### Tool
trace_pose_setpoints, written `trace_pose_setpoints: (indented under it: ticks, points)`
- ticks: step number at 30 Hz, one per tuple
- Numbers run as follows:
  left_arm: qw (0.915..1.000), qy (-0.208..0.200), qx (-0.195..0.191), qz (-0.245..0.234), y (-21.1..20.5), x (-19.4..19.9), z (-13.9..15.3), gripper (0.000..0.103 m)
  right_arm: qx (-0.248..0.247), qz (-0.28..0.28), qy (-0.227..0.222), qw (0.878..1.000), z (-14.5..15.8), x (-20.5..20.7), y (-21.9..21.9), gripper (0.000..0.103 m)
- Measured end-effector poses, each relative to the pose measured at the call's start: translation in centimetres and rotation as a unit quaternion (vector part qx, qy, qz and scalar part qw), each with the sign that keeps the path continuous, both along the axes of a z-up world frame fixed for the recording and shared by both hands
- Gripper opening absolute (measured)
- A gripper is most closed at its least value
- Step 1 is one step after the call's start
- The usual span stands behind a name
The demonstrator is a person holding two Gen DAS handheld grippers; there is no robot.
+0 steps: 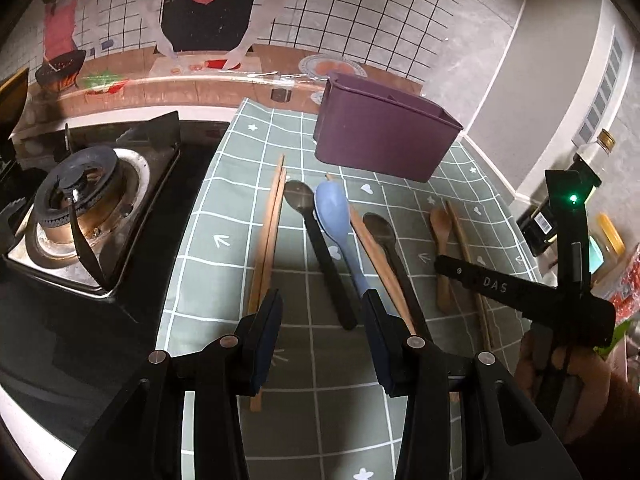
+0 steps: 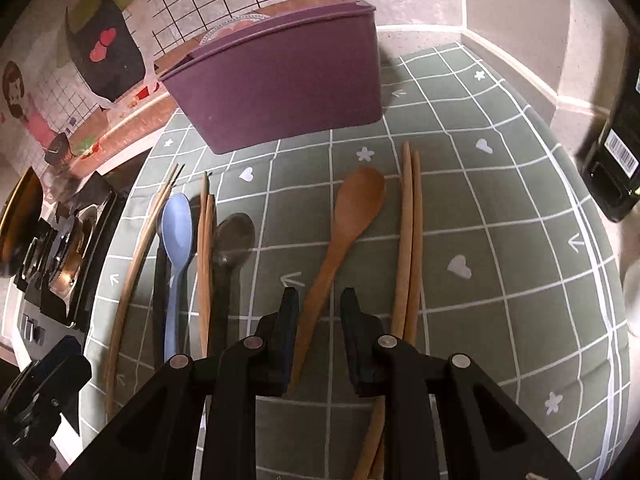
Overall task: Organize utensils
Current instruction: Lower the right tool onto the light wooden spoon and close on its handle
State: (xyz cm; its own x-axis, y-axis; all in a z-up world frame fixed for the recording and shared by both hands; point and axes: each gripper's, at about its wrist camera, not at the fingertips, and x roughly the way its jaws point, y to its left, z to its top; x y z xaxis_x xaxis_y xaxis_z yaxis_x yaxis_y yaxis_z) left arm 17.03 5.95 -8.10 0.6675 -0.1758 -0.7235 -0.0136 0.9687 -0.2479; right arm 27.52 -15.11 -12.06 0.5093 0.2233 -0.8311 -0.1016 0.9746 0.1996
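Note:
Several utensils lie side by side on a green checked mat [image 1: 216,280] in front of a purple container [image 1: 380,136]. My left gripper [image 1: 323,300] is open low over the mat. The end of a black-handled spoon [image 1: 320,240] lies between its fingers, and a blue spoon [image 1: 336,220] ends at its right fingertip. A chopstick pair [image 1: 268,232] runs under its left finger. My right gripper [image 2: 320,296] is open around the handle of a wooden spoon [image 2: 352,208], which lies nearer the left finger with the pads apart from it. Another chopstick pair [image 2: 412,232] lies just right of that.
A gas stove [image 1: 84,200] borders the mat on the left. A dark bottle [image 2: 616,152] and jars stand off the mat's right edge. A tiled wall rises behind the container [image 2: 288,80]. A second dark spoon [image 2: 234,236] and chopsticks [image 2: 206,248] lie mid-mat.

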Motion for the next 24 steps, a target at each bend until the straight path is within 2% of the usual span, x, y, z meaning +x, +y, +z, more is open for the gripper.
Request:
trace_pose_setpoints:
  ticks: [5,9,13,14,24]
  points:
    - [1.0,0.003,0.003,0.004,-0.1,-0.4,-0.1,0.042,-0.019,0.016,-0.004,1.0,0.0,-1.0,1.2,0.021]
    - [0.9999,0.008,0.005,0.005,-0.1,-0.6,-0.3,0.042,-0.067,0.038,-0.028,0.997,-0.2,-1.6,2.4,0.021]
    - [1.0,0.004,0.008,0.001,-0.4,-0.9,0.0,0.042,-0.081,0.054,-0.035,0.995,-0.1,-1.3,2.3,0.013]
    - [1.0,0.004,0.008,-0.002,-0.6,-0.9,0.0,0.042,-0.082,0.056,-0.037,0.994,0.1,-1.4,2.1,0.01]
    - [0.9984,0.006,-0.006,-0.056,-4.2,-1.1,-0.1,0.042,-0.039,0.062,-0.075,0.994,4.3,-3.7,-1.4,0.009]
